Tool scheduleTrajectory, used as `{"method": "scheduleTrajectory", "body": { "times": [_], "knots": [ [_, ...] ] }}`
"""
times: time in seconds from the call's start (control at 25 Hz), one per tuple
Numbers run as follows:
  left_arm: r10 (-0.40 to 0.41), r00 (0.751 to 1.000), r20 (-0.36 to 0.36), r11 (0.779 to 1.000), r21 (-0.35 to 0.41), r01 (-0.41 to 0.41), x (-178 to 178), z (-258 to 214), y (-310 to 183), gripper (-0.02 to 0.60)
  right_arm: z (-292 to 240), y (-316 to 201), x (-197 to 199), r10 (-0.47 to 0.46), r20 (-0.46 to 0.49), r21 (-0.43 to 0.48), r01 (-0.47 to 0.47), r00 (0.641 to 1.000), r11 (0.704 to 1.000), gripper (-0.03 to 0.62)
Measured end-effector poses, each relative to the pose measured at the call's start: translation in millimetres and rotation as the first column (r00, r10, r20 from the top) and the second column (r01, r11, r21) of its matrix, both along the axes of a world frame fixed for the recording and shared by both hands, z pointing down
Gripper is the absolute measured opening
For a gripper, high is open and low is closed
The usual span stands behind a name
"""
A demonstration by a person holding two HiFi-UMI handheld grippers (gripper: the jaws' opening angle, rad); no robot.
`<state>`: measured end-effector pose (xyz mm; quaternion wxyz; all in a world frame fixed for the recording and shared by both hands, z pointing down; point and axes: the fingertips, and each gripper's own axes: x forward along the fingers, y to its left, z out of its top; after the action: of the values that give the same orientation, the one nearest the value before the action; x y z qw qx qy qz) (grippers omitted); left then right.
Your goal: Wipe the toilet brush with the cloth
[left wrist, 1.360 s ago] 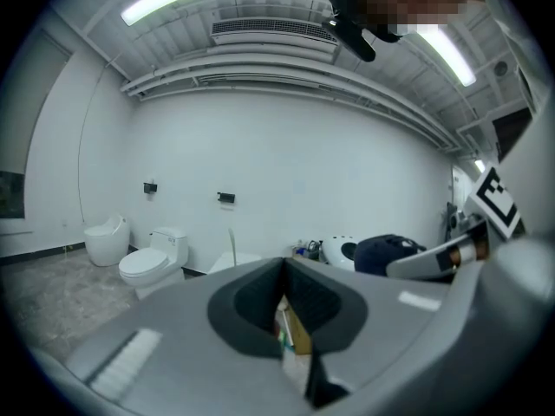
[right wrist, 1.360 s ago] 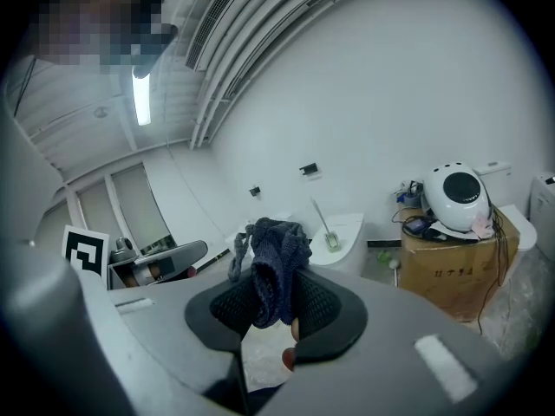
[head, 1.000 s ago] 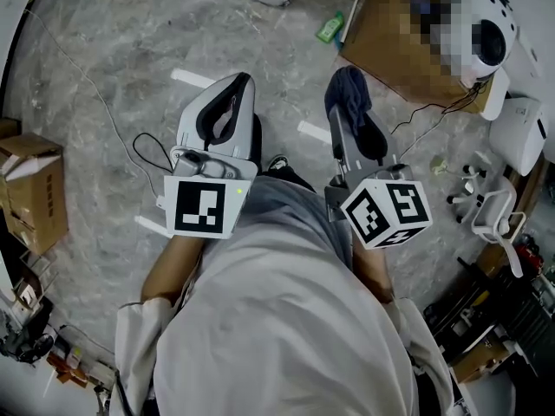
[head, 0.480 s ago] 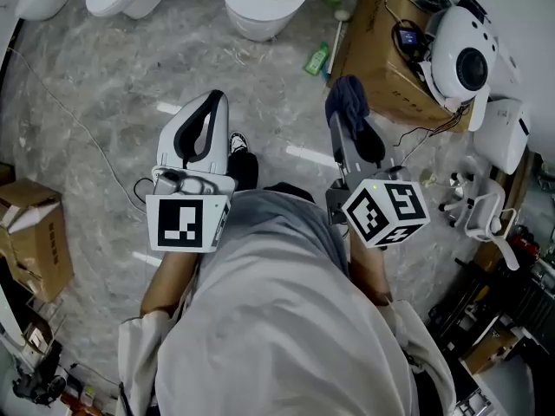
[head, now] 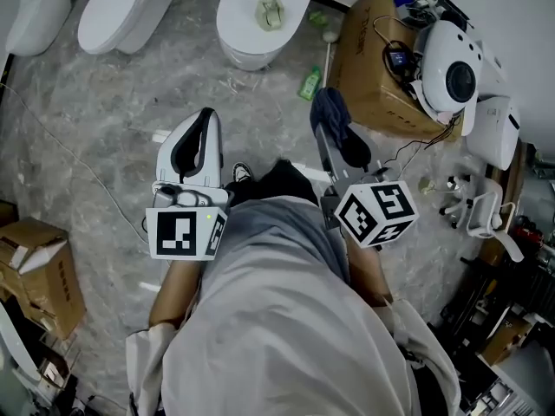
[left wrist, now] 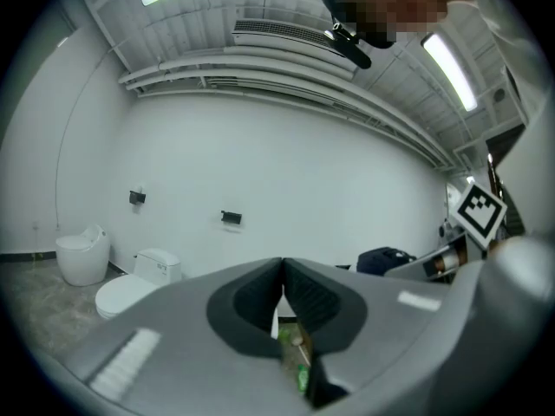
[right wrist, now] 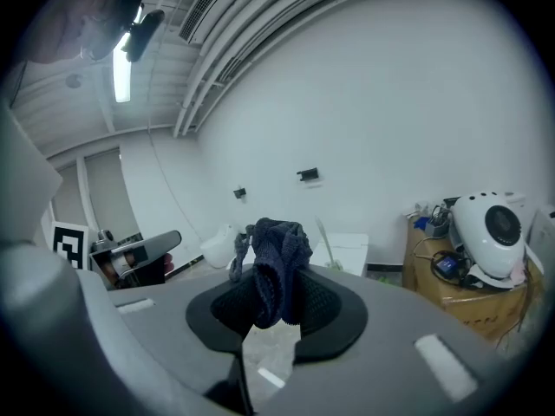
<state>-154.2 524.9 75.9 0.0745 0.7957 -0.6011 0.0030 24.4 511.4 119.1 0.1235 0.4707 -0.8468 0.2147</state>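
A toilet brush [head: 272,7] rests on the lid of the middle white toilet [head: 243,24] at the top of the head view; its thin handle [right wrist: 323,233] shows beyond the jaws in the right gripper view. My right gripper [head: 324,118] is shut on a dark blue cloth [head: 331,106], which bunches up above the pads [right wrist: 276,258]. My left gripper [head: 205,116] is shut with nothing between its jaws, held beside the right one over the floor. Both grippers [left wrist: 283,263] [right wrist: 277,277] are well short of the toilet.
A green bottle [head: 310,83] lies on the marble floor by a white stick [head: 328,50]. A cardboard box [head: 373,76] with a white device [head: 455,68] stands at the right. Two more toilets [head: 117,11] [head: 30,7] stand at the left. Another carton [head: 39,271] sits lower left.
The person has stepped forward, so the toilets and the brush have come further into view. Both grippers keep their hold and their spacing.
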Motion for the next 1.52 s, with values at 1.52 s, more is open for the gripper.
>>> {"method": "scheduleTrajectory", "body": {
  "times": [1.52],
  "knots": [
    [0.001, 1.0, -0.013, 0.991, -0.133, -0.003, 65.9, 21.2, -340.4, 0.0, 27.9, -347.7, 42.4, -0.071, 0.089, -0.046, 0.075, 0.994, 0.996, 0.074]
  ]
}}
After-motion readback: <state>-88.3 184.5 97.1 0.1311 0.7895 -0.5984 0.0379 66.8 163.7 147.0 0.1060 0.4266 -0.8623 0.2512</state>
